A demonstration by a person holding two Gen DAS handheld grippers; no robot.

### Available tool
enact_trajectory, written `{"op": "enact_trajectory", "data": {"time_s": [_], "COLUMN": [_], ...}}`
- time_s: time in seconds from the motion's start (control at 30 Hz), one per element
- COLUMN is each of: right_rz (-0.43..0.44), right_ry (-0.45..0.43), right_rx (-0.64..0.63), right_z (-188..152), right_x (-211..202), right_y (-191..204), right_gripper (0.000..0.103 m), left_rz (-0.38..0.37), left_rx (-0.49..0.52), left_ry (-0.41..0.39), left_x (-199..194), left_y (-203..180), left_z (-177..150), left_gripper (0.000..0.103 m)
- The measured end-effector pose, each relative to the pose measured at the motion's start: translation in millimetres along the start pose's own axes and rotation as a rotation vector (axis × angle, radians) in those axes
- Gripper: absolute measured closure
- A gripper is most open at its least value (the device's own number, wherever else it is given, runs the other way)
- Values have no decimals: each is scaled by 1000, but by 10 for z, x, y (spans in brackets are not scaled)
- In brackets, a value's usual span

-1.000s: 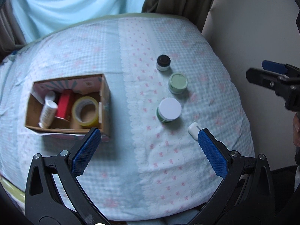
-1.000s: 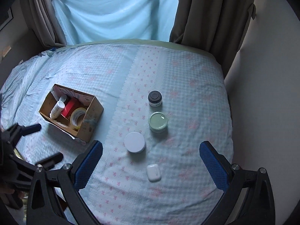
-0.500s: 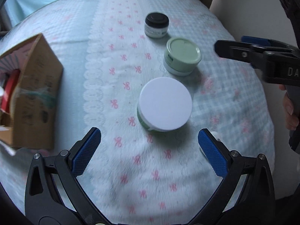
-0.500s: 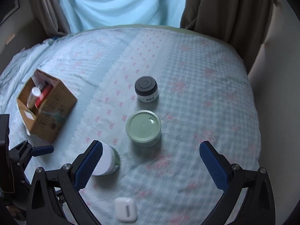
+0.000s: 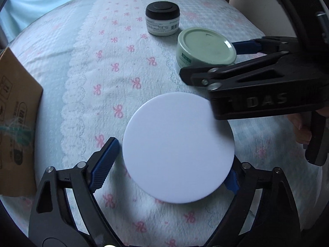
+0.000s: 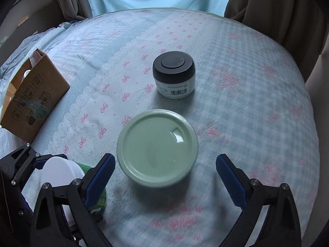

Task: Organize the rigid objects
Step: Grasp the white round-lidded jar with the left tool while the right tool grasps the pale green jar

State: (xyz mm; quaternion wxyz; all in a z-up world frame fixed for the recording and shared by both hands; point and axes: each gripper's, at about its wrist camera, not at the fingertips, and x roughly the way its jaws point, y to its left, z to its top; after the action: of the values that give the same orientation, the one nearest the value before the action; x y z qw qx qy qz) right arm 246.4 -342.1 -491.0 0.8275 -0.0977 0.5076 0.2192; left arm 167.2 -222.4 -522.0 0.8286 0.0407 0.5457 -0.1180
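Observation:
A white-lidded jar (image 5: 178, 147) sits on the bed between the blue pads of my left gripper (image 5: 167, 169); the jaws stand open around it, and contact is unclear. It also shows in the right wrist view (image 6: 61, 169). A pale green-lidded jar (image 6: 157, 147) lies between the open fingers of my right gripper (image 6: 164, 177), with gaps on both sides; it also shows in the left wrist view (image 5: 205, 46). A black-lidded white jar (image 6: 173, 74) stands behind it, seen too in the left wrist view (image 5: 162, 18).
A cardboard box (image 6: 30, 98) stands on the bed to the left, also at the edge of the left wrist view (image 5: 16, 123). The bedspread (image 6: 246, 103) is light blue with pink bows. Curtains (image 6: 277, 6) and a wall lie behind and right.
Both grippers have come down and forward. The left now straddles the white-lidded jar and has narrowed; the right now straddles the green-lidded jar. The small white case has left view.

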Motion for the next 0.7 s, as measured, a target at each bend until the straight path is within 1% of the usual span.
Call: {"op": "enact_trajectory", "data": {"time_s": [0.07,0.13,0.17,0.2,0.23,0.33,0.7], "right_rz": [-4,4,0,1,12,-1,0], "right_ry": [2,-6,-14,-21,-20,-20,-20], "right_rx": [-18,-19,-15,-15,-20,-39,-19], "right_z": [9,24,40,56,73,106,121], "right_x": [68,95,101,100,104,115,105], "right_y": [19,19,18,21,32,81,68], "right_gripper": [20,21,26,32,35,35,36], "left_rz": [-1,-10,-18,-11,-7,-17,-18], "left_rx": [15,24,27,32,32,19,3], "left_ry": [-6,-12,-12,-9,-7,-10,-25], "left_x": [-3,-15,-17,-16,-15,-24,-105], "left_y": [-22,-40,-53,-65,-73,-51,-23], "left_z": [19,39,50,56,62,60,36], "left_gripper": [21,27,33,33,33,34,34]}}
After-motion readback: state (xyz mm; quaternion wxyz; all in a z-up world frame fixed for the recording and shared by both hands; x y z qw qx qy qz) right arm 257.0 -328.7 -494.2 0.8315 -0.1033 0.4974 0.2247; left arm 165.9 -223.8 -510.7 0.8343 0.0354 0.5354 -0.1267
